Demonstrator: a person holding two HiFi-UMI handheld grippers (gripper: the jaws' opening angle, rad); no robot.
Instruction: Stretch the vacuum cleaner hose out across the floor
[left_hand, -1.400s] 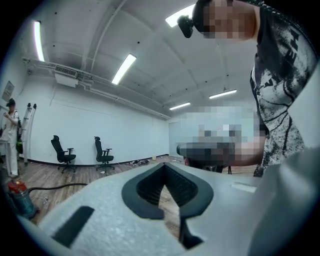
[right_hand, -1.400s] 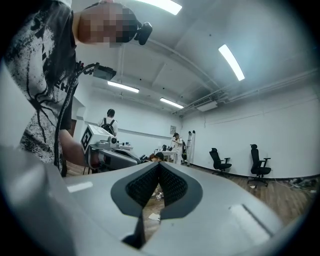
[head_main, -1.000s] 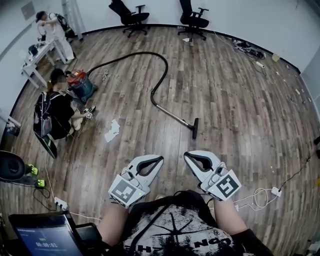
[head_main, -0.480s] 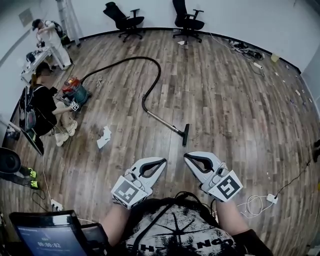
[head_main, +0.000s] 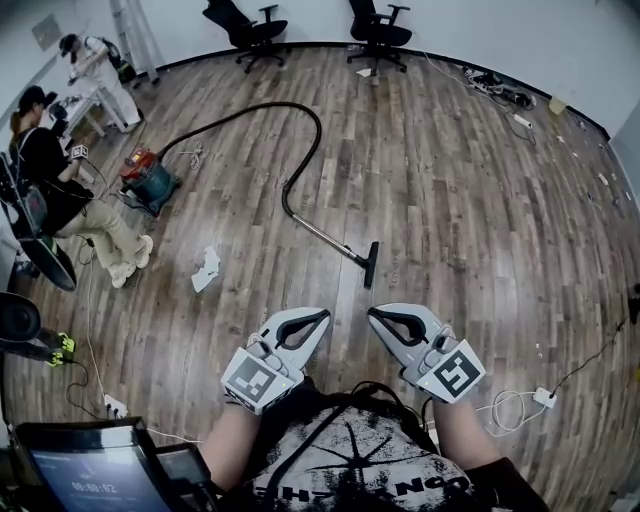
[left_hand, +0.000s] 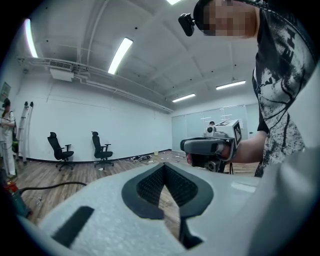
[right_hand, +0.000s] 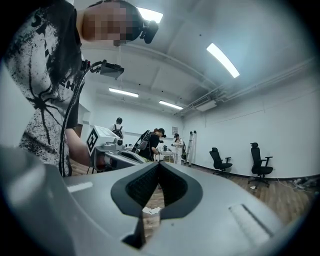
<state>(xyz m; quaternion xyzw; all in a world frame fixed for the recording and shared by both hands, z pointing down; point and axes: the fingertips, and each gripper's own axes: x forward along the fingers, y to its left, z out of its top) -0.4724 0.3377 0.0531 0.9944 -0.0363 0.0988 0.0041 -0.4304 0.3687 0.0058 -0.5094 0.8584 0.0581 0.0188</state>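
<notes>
A large room with a pale wood-plank floor (head_main: 460, 200) and white walls fills the head view. Two black office chairs (head_main: 245, 22) stand along the top edge, and people are busy around a desk at the upper left.

The task's thing, the black ribbed vacuum cleaner hose (head_main: 300, 130), lies in the upper centre-left of the frame. It leaves the red-and-blue canister vacuum (head_main: 148, 178) at the upper left, arches up and over to the right, then bends back down into a thin metal wand (head_main: 325, 232). The wand ends in a black floor nozzle (head_main: 372, 264) near the middle of the picture. A white scrap of paper (head_main: 206, 268) lies on the boards left of the nozzle.

The left gripper (head_main: 322, 316) and the right gripper (head_main: 372, 312), both light grey with dark pads, sit side by side at the lower centre, held near the person's body. Each one's jaws are closed tip to tip with nothing between them (their own views show only floor through the gap behind the tips).

As for progress, the stretching looks not yet begun. The hose is a loose arc, not a line, and neither gripper touches it; the nozzle is the nearest part but lies apart from both. What is left is nearly everything: reach the hose or wand, open and grip, then draw the curve out straight.
</notes>
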